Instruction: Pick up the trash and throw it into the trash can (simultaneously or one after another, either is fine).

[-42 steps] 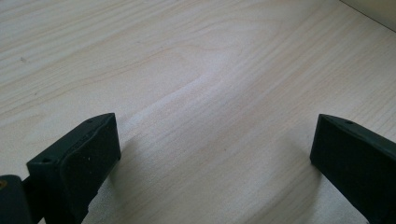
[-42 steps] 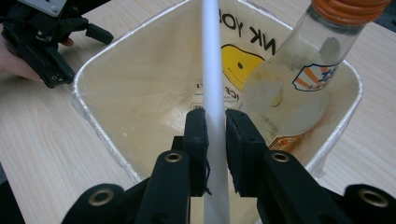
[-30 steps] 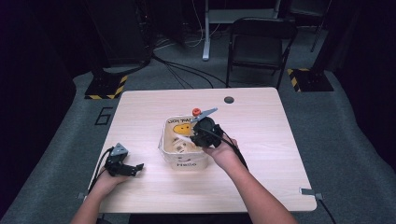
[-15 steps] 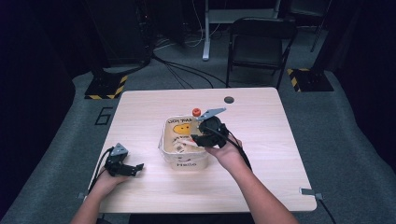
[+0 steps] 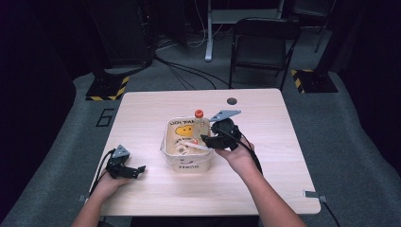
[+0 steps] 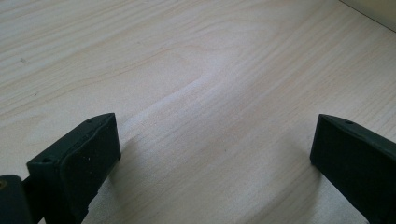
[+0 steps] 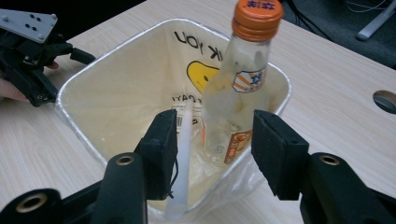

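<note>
Bin [image 5: 187, 163]: small square tub near the table [image 5: 142, 118] centre, lined with a thin bag printed with a yellow smiley and dark lettering.
Bottle [image 7: 236, 88]: clear glass, orange cap, striped label — stands tilted inside the bin at its 1 o'clock corner.
Straw [image 7: 183, 154]: white, leaning on the near rim.
Right gripper [image 7: 212, 140]: jaws apart, at the bin's 3 o'clock rim; nothing clamped.
Left gripper [image 6: 210, 154]: jaws wide apart over bare wood, at the table's 8 o'clock.
Unclear: bin bottom — hidden by bag folds; label text unreadable.
</note>
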Demonstrator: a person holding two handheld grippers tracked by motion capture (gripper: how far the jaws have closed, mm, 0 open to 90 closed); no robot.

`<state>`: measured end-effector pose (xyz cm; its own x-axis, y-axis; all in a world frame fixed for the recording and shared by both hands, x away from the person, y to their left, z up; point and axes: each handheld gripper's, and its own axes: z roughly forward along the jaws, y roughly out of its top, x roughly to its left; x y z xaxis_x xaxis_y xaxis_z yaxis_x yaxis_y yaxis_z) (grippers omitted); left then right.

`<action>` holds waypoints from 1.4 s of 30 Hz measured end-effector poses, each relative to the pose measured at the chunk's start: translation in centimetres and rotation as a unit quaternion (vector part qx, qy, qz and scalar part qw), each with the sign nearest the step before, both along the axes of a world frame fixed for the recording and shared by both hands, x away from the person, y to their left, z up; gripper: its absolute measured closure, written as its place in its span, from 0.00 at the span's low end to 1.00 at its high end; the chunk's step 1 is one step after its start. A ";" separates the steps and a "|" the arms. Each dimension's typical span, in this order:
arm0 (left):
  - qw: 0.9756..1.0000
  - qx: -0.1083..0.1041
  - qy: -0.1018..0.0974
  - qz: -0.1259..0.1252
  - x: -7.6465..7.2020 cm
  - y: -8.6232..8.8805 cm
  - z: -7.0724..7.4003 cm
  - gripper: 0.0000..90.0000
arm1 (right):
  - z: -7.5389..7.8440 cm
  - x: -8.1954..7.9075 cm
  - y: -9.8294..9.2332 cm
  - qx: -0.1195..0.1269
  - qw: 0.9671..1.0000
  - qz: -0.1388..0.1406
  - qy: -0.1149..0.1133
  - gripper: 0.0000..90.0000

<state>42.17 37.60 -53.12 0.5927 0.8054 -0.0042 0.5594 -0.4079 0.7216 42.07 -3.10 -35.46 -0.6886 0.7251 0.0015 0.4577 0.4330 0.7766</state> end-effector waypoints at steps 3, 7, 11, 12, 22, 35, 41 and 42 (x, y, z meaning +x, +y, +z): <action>1.000 0.000 0.001 0.000 0.0 0.0 0.0 0.02 | 0.1 -0.1 -0.7 0.005 1.000 -0.010 -0.003 0.55; 1.000 0.000 0.001 0.000 0.0 0.0 0.0 0.02 | 0.1 -0.3 -1.7 0.011 1.000 -0.023 -0.007 0.55; 1.000 -0.001 0.000 0.000 0.0 0.0 0.0 0.02 | 0.1 -0.5 -2.7 0.015 0.999 -0.036 -0.009 0.54; 1.000 -0.002 -0.001 -0.001 0.0 0.0 0.0 0.02 | 0.1 -0.6 -3.1 0.015 0.999 -0.038 -0.012 0.54; 1.000 -0.002 0.000 0.000 0.0 0.0 0.0 0.02 | -1.1 -1.2 -5.5 0.015 0.997 -0.067 -0.020 0.52; 1.000 -0.002 -0.001 0.000 0.0 0.0 0.0 0.02 | -4.0 -2.2 -8.0 0.018 0.994 -0.105 -0.026 0.51; 1.000 -0.001 -0.001 -0.001 0.0 0.0 0.0 0.02 | -5.8 -2.7 -9.0 0.028 0.992 -0.123 -0.019 0.50; 1.000 -0.001 -0.001 -0.001 0.0 0.0 0.0 0.02 | -6.2 -2.7 -9.2 0.027 0.992 -0.124 -0.020 0.50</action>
<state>42.17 37.61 -53.14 0.5946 0.8040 -0.0044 0.5567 -0.4077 0.7238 39.33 -12.31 -41.61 -0.4890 0.8720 0.0209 0.5132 0.2682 0.8153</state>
